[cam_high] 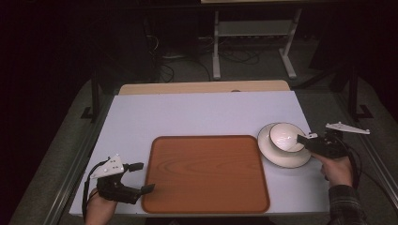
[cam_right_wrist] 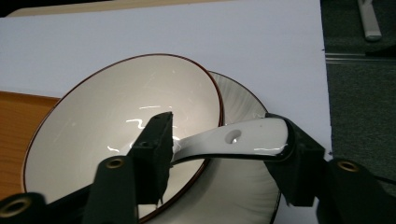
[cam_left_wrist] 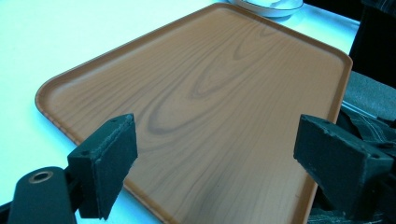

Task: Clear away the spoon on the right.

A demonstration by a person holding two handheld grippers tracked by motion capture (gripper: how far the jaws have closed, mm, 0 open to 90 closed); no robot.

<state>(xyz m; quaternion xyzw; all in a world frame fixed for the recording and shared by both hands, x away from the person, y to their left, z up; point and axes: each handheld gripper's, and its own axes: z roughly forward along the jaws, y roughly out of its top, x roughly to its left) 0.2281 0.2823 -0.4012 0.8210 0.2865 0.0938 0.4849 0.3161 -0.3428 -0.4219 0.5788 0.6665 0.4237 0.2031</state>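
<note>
From above, the bowl (cam_high: 285, 136) sits on a plate (cam_high: 274, 154) at the right of the desk (cam_high: 197, 115), just beside the wooden tray (cam_high: 206, 173). The right gripper (cam_high: 305, 139) reaches over its rim. The right gripper view adds what the high view is too small to show: a white spoon (cam_right_wrist: 233, 142) lies across the bowl's rim, its handle between the half-closed fingers (cam_right_wrist: 156, 149), which touch it at either end. The left gripper (cam_left_wrist: 215, 158) is wide open and empty over the tray's near corner.

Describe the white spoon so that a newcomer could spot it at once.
Start at the wooden tray and look just past its right edge, where a white bowl sits on a plate. The spoon leans out over the bowl's rim between the right gripper jaws, with a small hole in its handle.
</note>
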